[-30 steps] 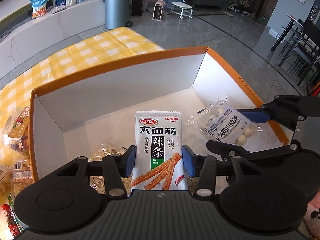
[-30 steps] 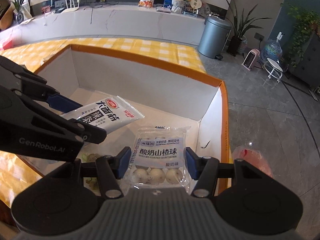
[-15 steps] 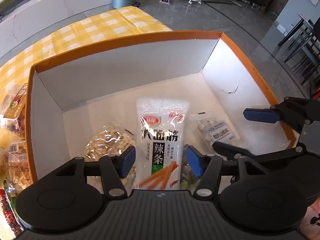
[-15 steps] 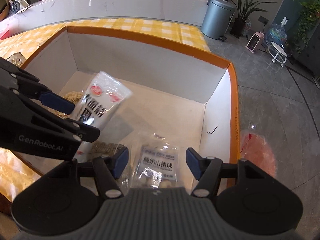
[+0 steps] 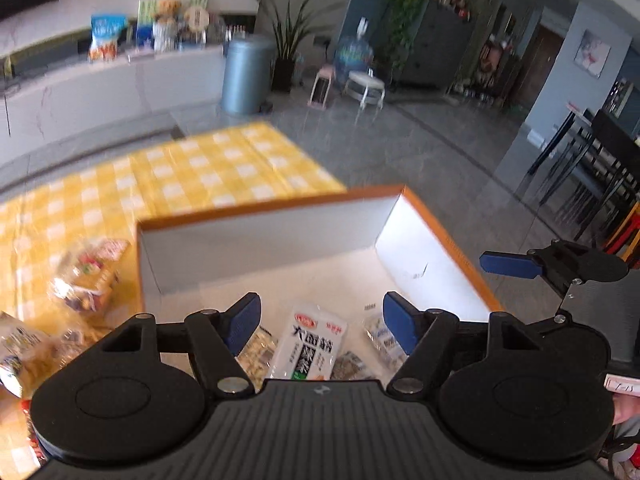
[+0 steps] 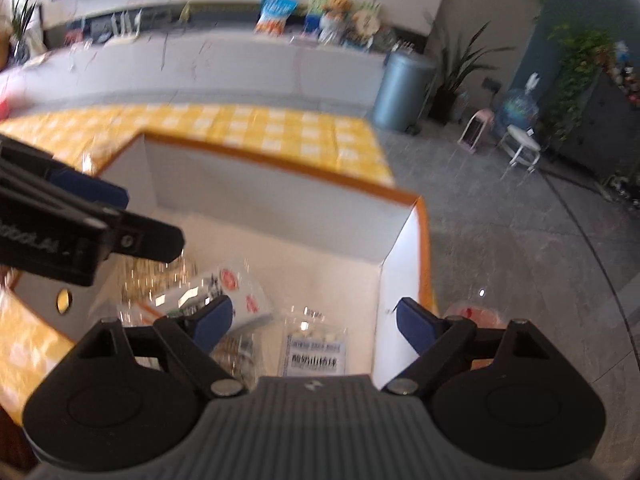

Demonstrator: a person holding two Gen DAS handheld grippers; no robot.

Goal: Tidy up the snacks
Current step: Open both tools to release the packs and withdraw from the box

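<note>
Both packets have dropped from the pads and now lie on the box (image 5: 440,236) floor: the spicy-strip packet (image 5: 310,344) under the left gripper (image 5: 320,320), the hawthorn-ball pack (image 6: 316,350) under the right gripper (image 6: 316,320), toward the right wall. Jaws have just been opening (wide, empty); a third packet, seemingly nuts, lies beside them.

Two wrist views angled down, close above the same box (image 5: 264,236), side by side.
</note>
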